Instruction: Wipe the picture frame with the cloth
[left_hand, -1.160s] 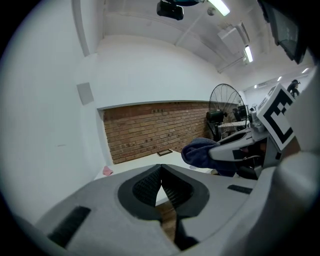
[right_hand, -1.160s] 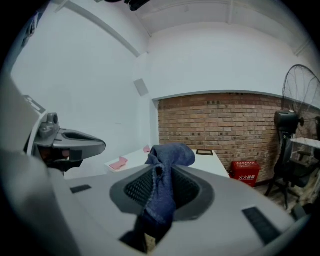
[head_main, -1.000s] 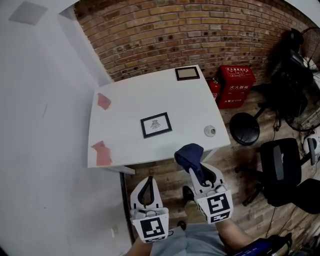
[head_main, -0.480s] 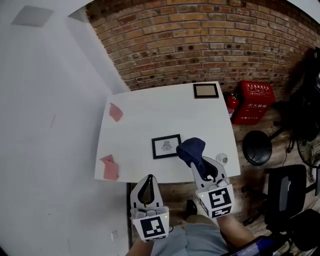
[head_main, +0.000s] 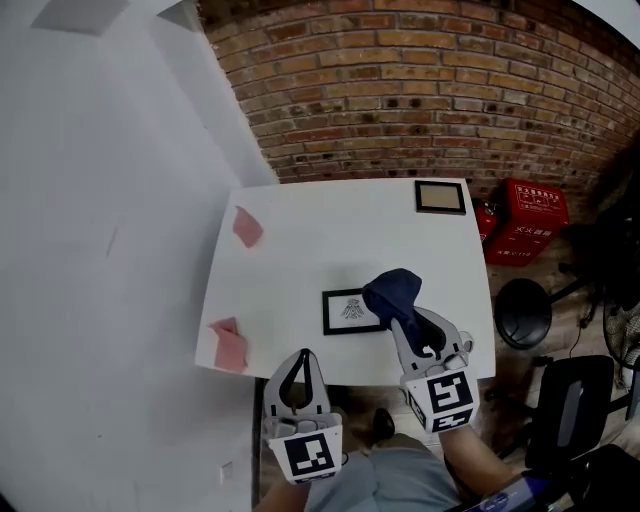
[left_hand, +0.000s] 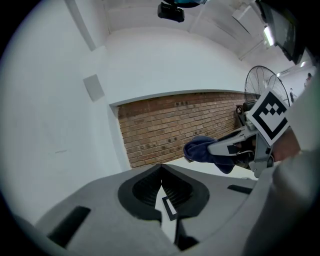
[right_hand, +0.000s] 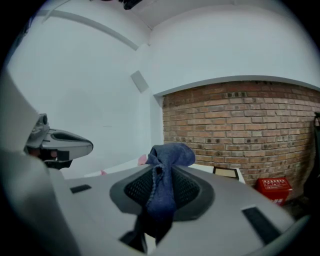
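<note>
The picture frame (head_main: 348, 311) lay flat near the front edge of the white table (head_main: 300, 250), and the dark blue cloth (head_main: 393, 291) covered its right end in the head view; I could not tell whether the two were touching. Half a second before, the cloth had been just beside that edge, and a second before it was short of the table altogether. My right gripper (head_main: 408, 322) had its jaws clamped on the cloth, which bunched up past the tips and trailed back between them. My left gripper (head_main: 296, 372) hung back by the table's front edge, left of the frame, jaws pressed together with nothing between them, much where it had been a second earlier. I counted two frames: the one by the cloth and a second frame (head_main: 441, 196) at the far right corner. Two pink pieces (head_main: 247, 228) (head_main: 229, 343) sat along the left side. One cloth, two grippers. A brick wall (head_main: 450, 90) stood behind the table, a red box (head_main: 535, 215) on the floor to its right
</note>
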